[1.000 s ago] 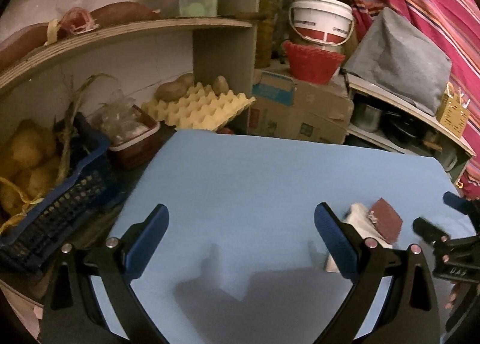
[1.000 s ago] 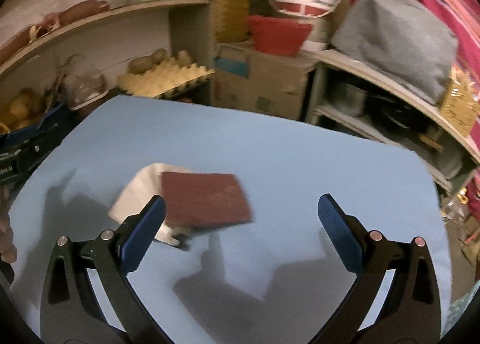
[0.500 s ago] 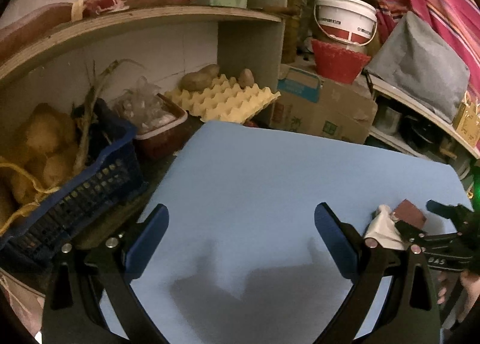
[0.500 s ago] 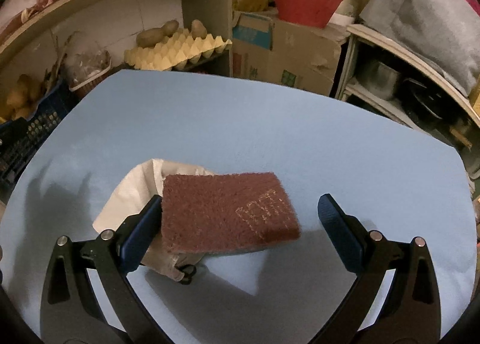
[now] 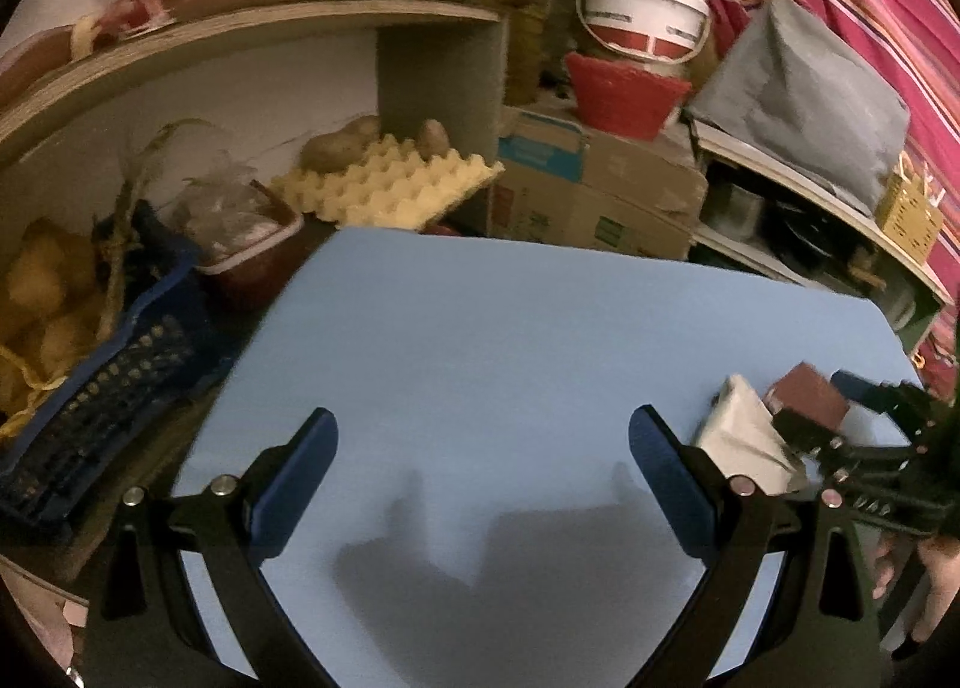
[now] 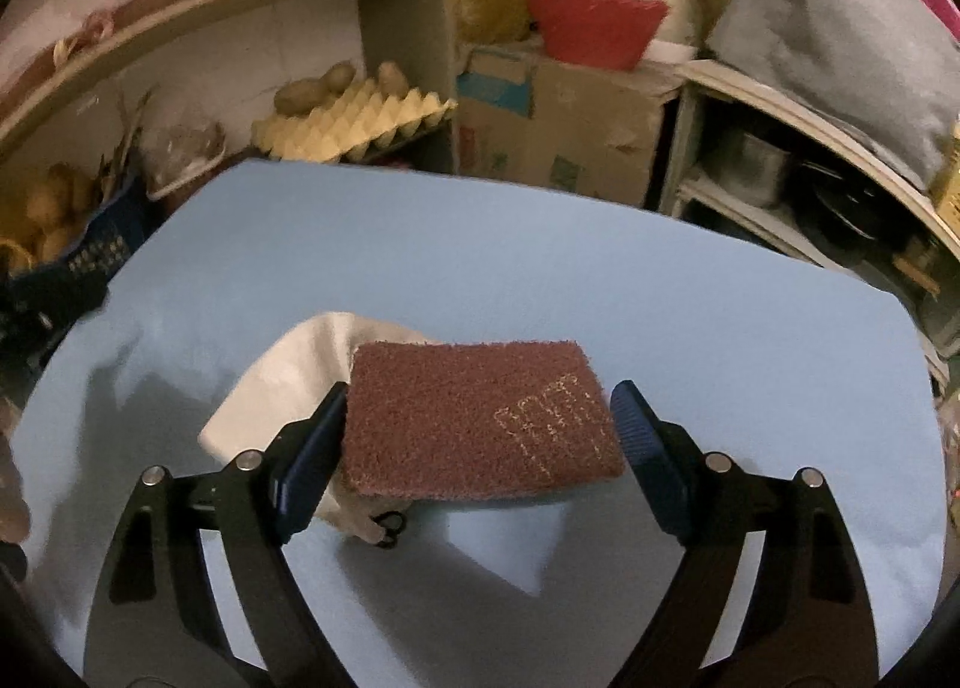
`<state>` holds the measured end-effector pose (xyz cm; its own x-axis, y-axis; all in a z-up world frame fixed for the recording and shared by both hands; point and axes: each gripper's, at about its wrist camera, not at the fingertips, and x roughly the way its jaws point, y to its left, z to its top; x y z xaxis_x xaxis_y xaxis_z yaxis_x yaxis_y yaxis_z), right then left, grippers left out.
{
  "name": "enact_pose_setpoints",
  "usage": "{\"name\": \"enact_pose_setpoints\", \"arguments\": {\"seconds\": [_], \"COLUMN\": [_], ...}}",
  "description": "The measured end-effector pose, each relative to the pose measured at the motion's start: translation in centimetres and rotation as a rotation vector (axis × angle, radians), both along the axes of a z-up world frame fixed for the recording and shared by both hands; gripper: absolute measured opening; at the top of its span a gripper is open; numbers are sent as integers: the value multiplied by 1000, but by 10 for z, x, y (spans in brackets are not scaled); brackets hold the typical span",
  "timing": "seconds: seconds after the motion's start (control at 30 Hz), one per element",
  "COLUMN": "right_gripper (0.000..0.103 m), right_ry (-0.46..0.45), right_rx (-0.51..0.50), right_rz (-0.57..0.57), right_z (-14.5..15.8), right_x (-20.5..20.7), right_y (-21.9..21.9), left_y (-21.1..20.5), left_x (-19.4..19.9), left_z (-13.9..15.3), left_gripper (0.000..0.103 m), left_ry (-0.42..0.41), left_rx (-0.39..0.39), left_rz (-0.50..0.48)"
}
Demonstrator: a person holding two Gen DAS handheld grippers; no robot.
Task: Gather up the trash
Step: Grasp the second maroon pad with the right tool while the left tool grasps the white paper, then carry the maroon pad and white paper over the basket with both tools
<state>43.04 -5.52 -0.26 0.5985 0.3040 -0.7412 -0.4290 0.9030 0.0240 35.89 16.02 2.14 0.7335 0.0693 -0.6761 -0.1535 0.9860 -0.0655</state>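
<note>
A reddish-brown scouring pad (image 6: 474,418) lies on the blue table (image 6: 540,268), overlapping a crumpled white paper (image 6: 288,382). My right gripper (image 6: 480,397) straddles the pad and its jaws are closing. One fingertip is at the pad's left edge and the other is just off its right edge, and I see no squeeze on the pad. From the left wrist view the pad (image 5: 807,397) and paper (image 5: 741,442) sit at the far right, with the right gripper (image 5: 840,406) over them. My left gripper (image 5: 483,442) hangs open over bare blue table with nothing between its fingers.
Beyond the table's far edge stand a yellow egg tray (image 5: 390,190) with potatoes, a cardboard box (image 5: 594,202), a red basket (image 5: 624,93) and a white bucket (image 5: 642,9). A blue crate (image 5: 102,388) sits off the left edge. Shelves with pots are at right.
My right gripper has come forward and down until the scouring pad sits between its fingers, and the jaws have narrowed. My left gripper stays open and has shifted a little over the table.
</note>
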Motion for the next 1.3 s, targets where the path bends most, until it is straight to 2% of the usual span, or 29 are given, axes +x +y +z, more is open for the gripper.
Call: {"name": "enact_pose_setpoints", "arguments": {"seconds": [0.17, 0.27, 0.43, 0.63, 0.7, 0.87, 0.9, 0.97, 1.1, 1.3], "right_gripper": [85, 85, 85, 85, 85, 85, 85, 85, 85, 85], "right_ry": [-10, -24, -24, -34, -34, -65, -69, -73, -66, -68], "right_rx": [9, 5, 22, 35, 48, -3, -10, -17, -12, -15], "right_rz": [-48, -113, -218, -325, -334, -311, -306, -298, -303, -308], "right_z": [11, 15, 11, 10, 12, 18, 20, 21, 21, 23], "right_x": [-9, -20, -48, -72, -76, -88, -90, -93, -95, -103], "right_y": [-33, -60, -112, -164, -171, -172, -173, -175, -182, -186], "left_y": [-26, -46, -74, -97, -102, -114, -115, -118, -123, -126], "left_x": [8, 11, 25, 36, 40, 42, 41, 42, 42, 37], "left_z": [-7, -13, -25, -31, -36, -48, -48, -49, -52, -49], "left_gripper": [96, 96, 96, 96, 96, 94, 92, 69, 62, 41], "left_ry": [22, 26, 53, 67, 78, 108, 104, 101, 114, 119], "left_rx": [-3, 39, -8, -43, -47, -15, -12, -12, -1, -22], "left_rz": [-53, -85, -183, -231, -232, -247, -254, -279, -296, -294]}}
